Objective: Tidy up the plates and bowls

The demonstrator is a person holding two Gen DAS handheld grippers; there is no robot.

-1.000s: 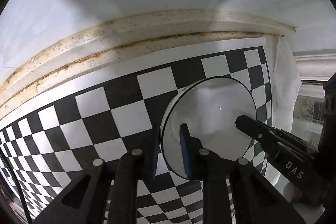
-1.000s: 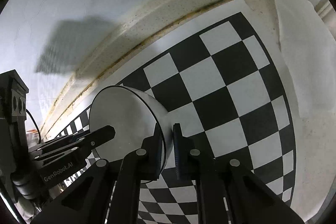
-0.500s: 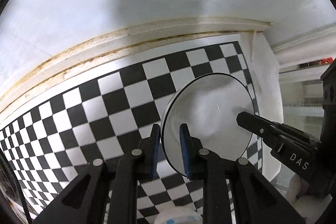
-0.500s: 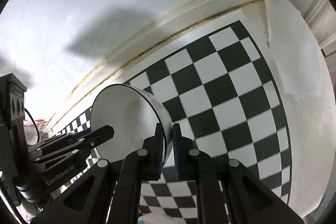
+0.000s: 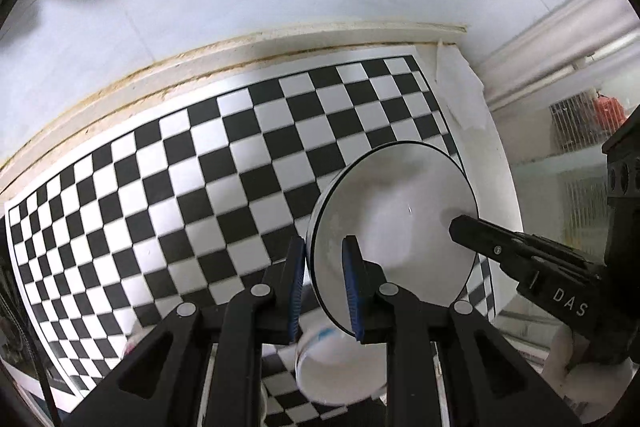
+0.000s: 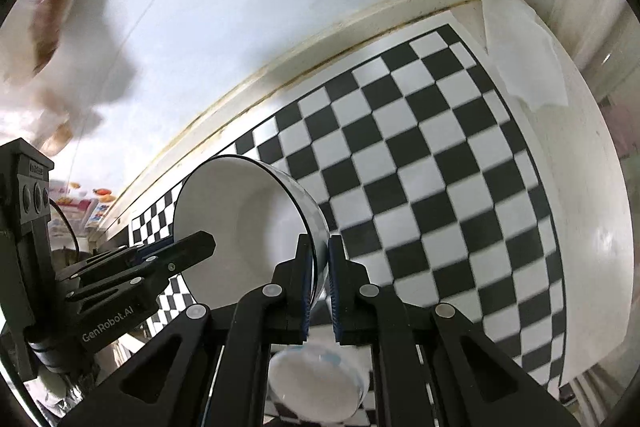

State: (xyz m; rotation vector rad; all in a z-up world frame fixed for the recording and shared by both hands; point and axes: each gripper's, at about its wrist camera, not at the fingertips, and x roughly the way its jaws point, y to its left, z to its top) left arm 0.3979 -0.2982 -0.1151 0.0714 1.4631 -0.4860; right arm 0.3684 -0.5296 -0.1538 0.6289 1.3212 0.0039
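Observation:
A white bowl with a thin black rim (image 5: 394,227) (image 6: 248,227) hangs tilted above the checkered mat (image 5: 200,187) (image 6: 440,187), carried by both grippers. My left gripper (image 5: 324,247) is shut on the bowl's left wall, one blue pad inside and one outside. On the opposite wall my right gripper (image 6: 319,245) is shut the same way. Each gripper shows in the other's view: the right gripper (image 5: 456,227) and the left gripper (image 6: 206,243). Below them a second white bowl with a blue mark (image 5: 340,371) (image 6: 316,391) lies on the mat, partly hidden by the fingers.
The mat lies on a white counter against a white wall with a stained seam (image 5: 240,47). A crumpled white tissue (image 5: 460,91) (image 6: 520,59) lies at the mat's far right corner. The counter's edge (image 6: 592,227) curves down the right side. Colourful packets (image 6: 92,203) sit at far left.
Both grippers have risen and drawn back with the black-rimmed bowl still held, so much more of the mat shows. The second bowl has come into view beneath the fingers.

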